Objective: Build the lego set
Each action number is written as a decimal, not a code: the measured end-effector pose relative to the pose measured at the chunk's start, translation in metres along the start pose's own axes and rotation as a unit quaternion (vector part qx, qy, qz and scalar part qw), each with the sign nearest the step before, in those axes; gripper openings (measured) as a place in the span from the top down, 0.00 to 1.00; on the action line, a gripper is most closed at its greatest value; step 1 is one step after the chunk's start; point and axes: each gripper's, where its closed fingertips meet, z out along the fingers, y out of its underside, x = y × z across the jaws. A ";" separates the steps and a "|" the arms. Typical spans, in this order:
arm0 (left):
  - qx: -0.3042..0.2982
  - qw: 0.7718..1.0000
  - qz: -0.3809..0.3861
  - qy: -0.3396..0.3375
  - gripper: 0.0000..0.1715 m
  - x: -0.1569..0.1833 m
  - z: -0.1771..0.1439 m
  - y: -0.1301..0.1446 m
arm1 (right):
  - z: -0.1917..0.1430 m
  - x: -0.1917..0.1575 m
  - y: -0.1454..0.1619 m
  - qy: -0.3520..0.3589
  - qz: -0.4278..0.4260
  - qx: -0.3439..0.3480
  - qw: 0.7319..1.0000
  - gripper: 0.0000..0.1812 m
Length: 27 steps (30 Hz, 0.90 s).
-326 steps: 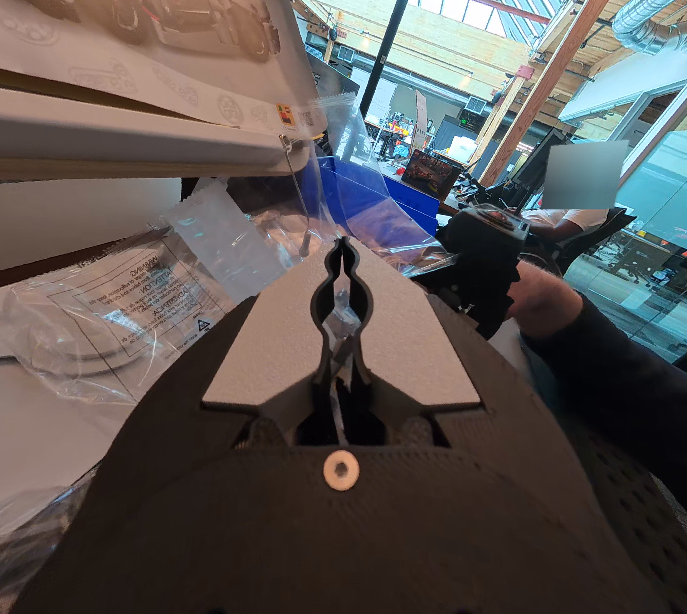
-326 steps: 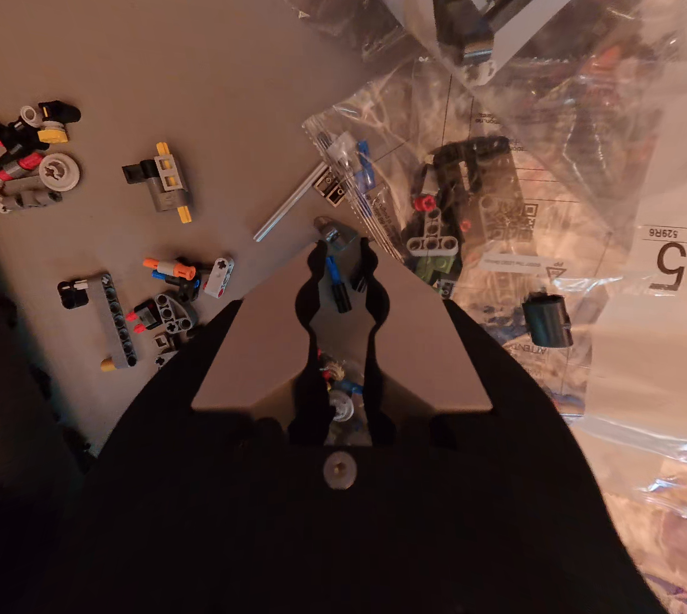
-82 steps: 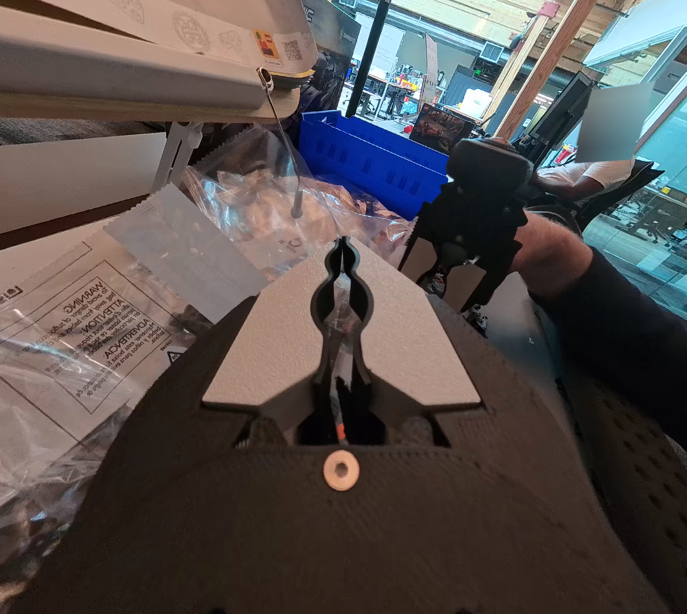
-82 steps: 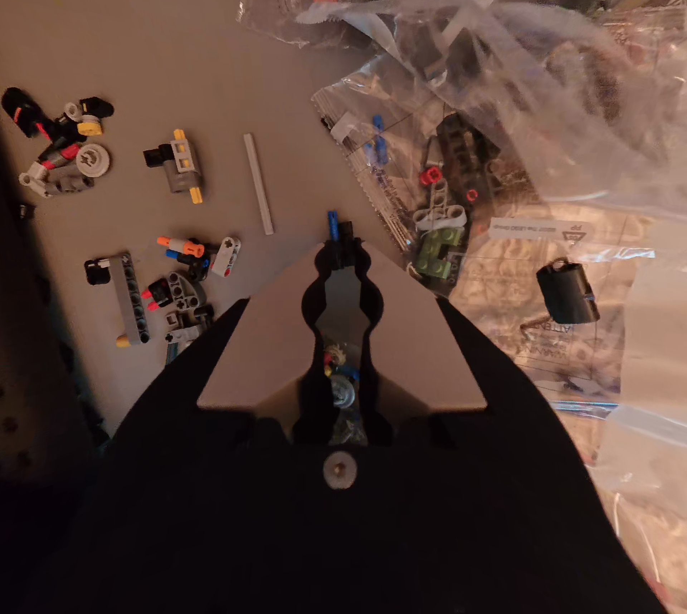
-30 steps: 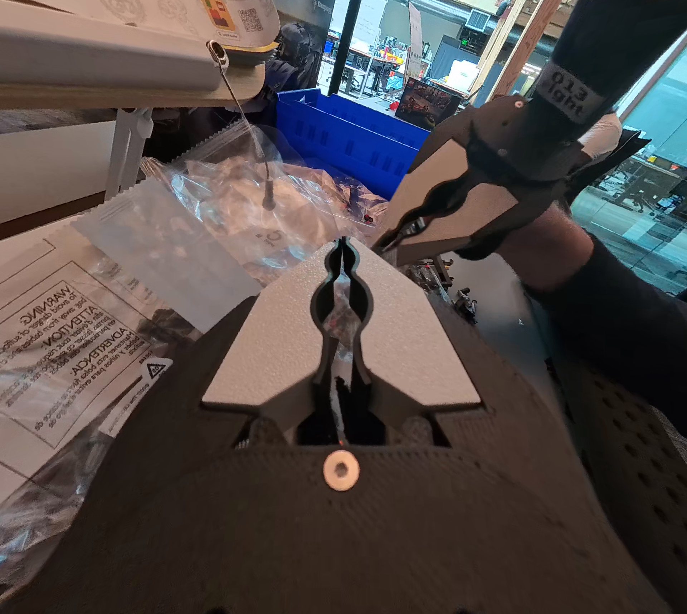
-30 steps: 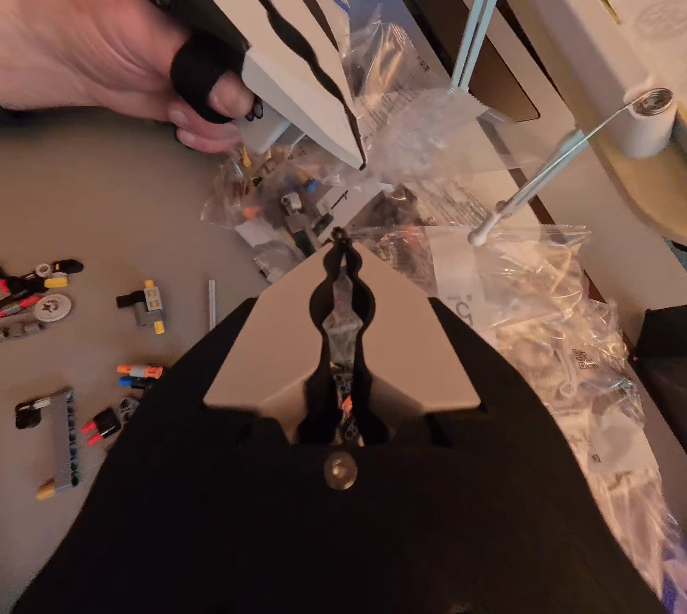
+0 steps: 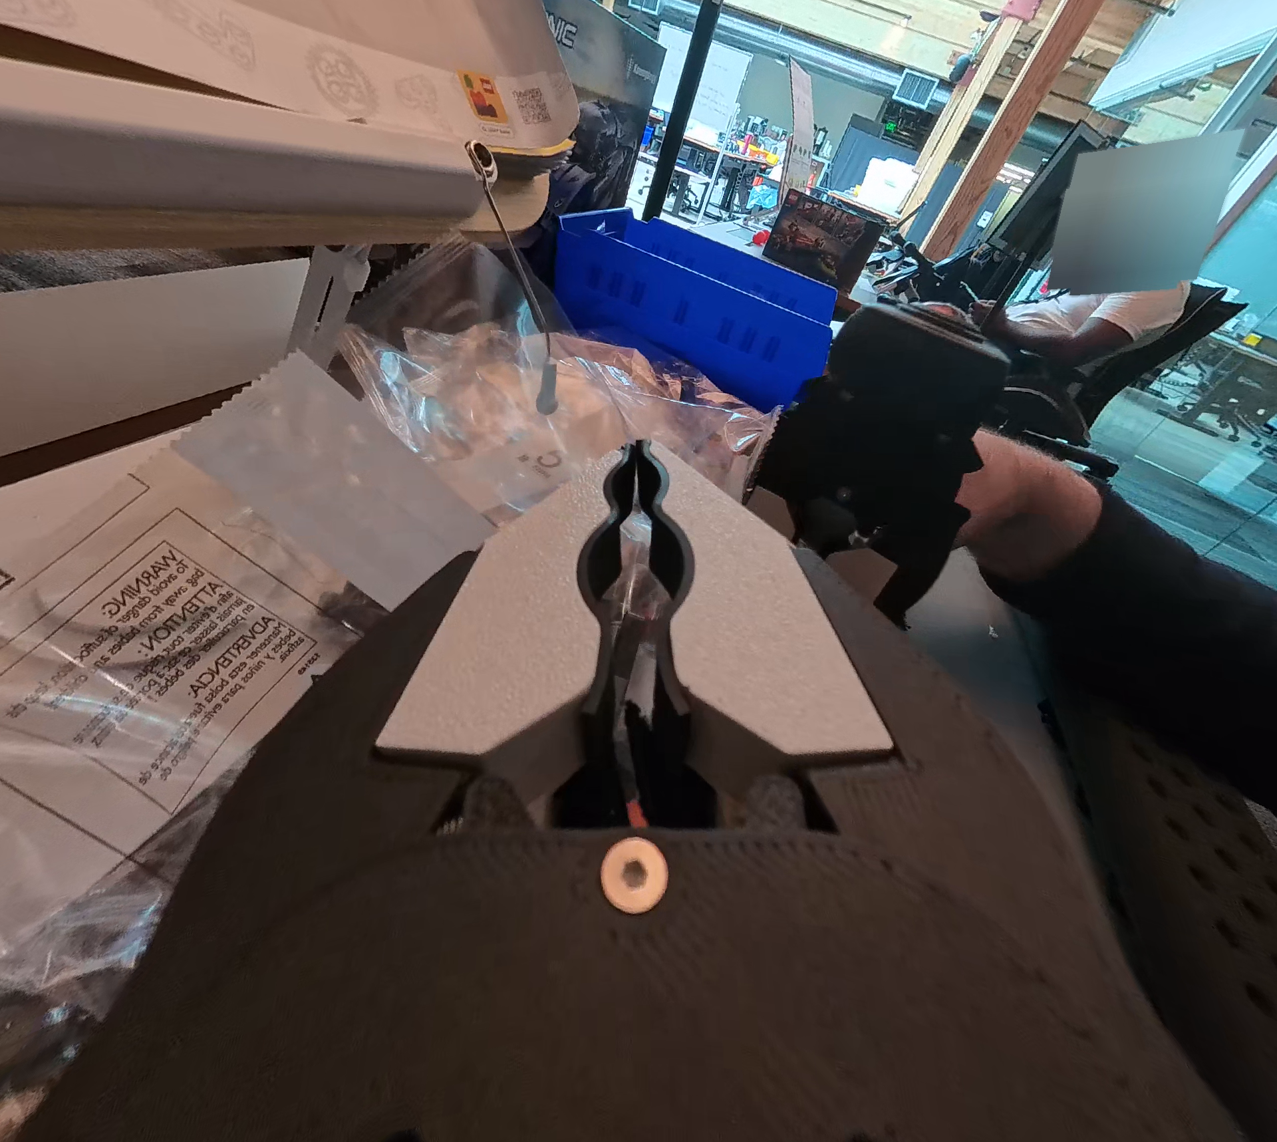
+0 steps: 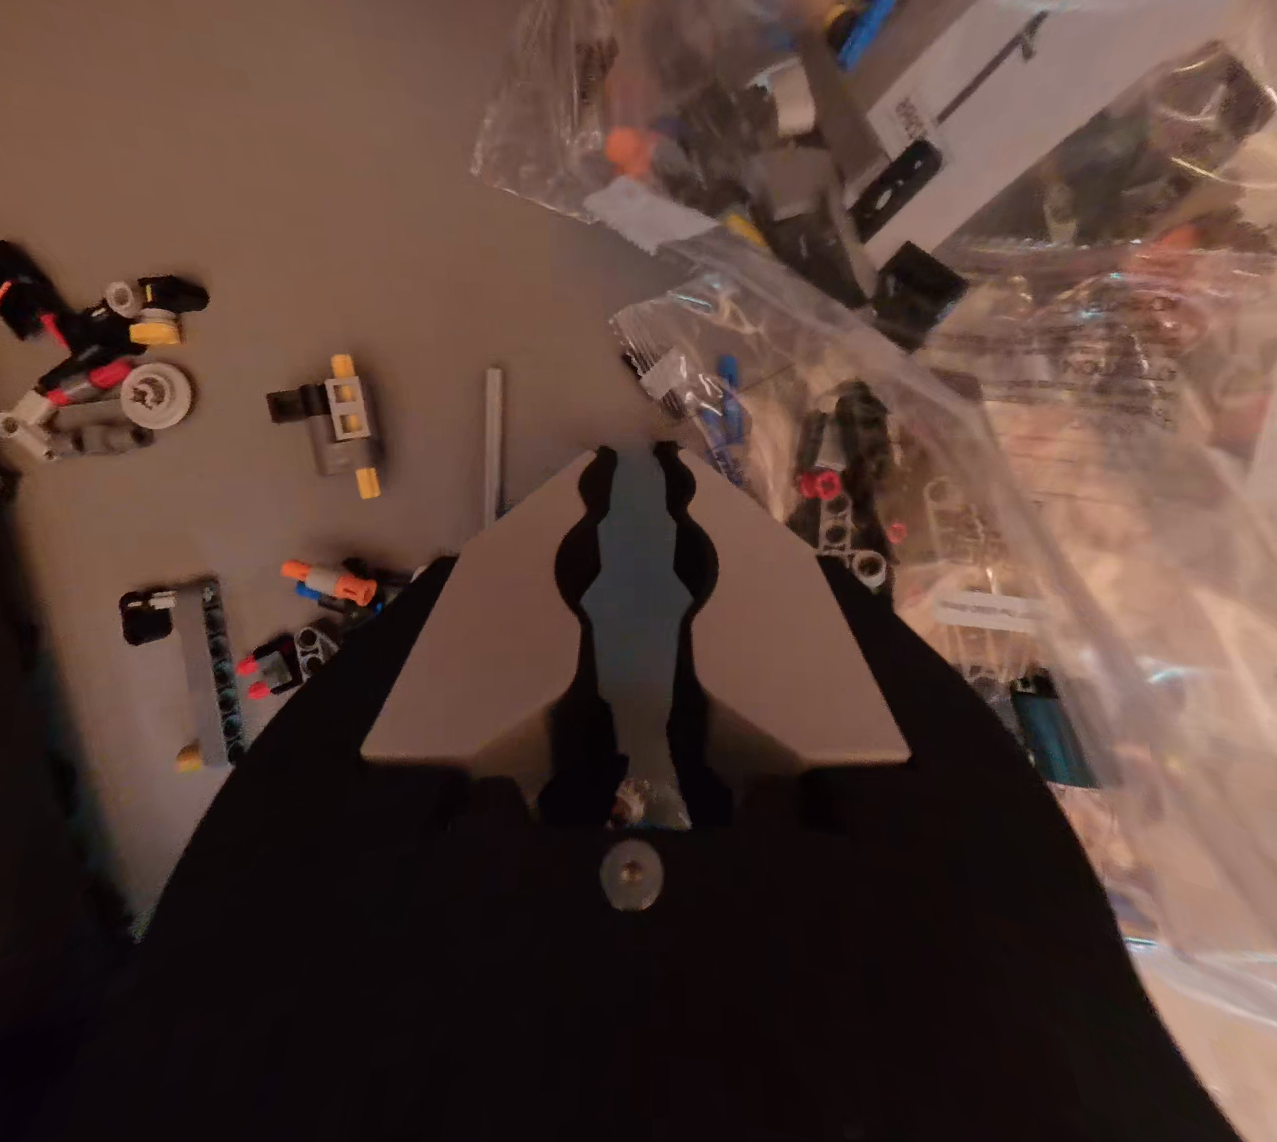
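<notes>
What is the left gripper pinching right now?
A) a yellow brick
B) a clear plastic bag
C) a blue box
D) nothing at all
B: in the left wrist view the left gripper is closed, with the crinkly clear plastic bag caught between its fingers and small pieces showing inside it.

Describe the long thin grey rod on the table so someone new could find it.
Start at the heap of clear plastic bags on the grey table. Just left of it, beside the open right gripper, lies the thin grey rod. It is plain, straight and single, unlike the chunky coloured pieces nearby.
</notes>
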 end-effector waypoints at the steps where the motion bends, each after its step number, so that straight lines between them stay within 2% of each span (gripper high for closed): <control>1: 0.000 1.000 0.000 0.000 1.00 0.000 0.000 0.000 | 0.000 0.002 -0.001 0.003 0.003 0.002 1.000 0.92; 16: -0.004 1.000 -0.001 0.000 1.00 0.000 0.001 0.002 | 0.004 0.017 -0.016 0.056 -0.003 0.022 0.998 0.88; 21: -0.002 1.000 -0.001 -0.002 1.00 -0.001 0.000 0.001 | -0.010 0.028 -0.025 0.079 0.013 0.066 0.995 0.84; 26: -0.003 1.000 -0.001 0.000 1.00 -0.001 0.000 0.002 | 0.002 0.027 -0.017 0.066 0.019 0.044 0.997 0.82; 27: -0.004 1.000 0.000 0.000 1.00 -0.001 0.001 0.002 | 0.005 0.025 -0.016 0.061 0.019 0.039 0.997 0.79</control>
